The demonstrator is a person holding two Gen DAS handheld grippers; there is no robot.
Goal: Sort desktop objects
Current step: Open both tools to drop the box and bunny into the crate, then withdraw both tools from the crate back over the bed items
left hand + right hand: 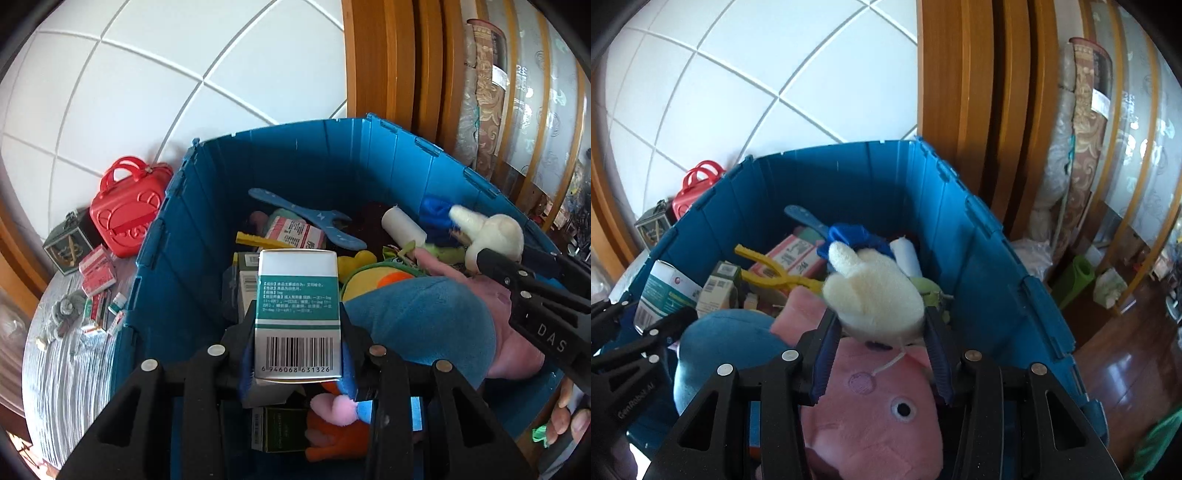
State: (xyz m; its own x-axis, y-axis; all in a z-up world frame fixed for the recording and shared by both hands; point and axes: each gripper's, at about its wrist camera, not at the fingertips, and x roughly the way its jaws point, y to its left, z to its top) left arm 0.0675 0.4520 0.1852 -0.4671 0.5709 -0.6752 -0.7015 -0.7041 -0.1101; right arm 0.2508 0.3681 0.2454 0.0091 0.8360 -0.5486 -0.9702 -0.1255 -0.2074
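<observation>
My left gripper point(297, 314) is shut on a white and teal medicine box point(297, 291) with a barcode, held above the blue crate point(207, 221). It also shows in the right wrist view point(665, 291) at the left. My right gripper point(879, 321) is shut on a cream plush toy point(871, 291) over the crate point(979, 251). The same toy shows in the left wrist view point(491, 232) at the right. Below lie a pink plush point(871, 406) and a blue plush point(424, 314).
The crate holds a blue toy wrench point(306, 218), yellow tongs point(768, 269), more boxes point(295, 230) and a white roll point(402, 223). Left of the crate on the table are a red case point(125, 210), small medicine boxes point(98, 273) and a grey plush point(64, 310). A wooden door frame point(960, 92) stands behind.
</observation>
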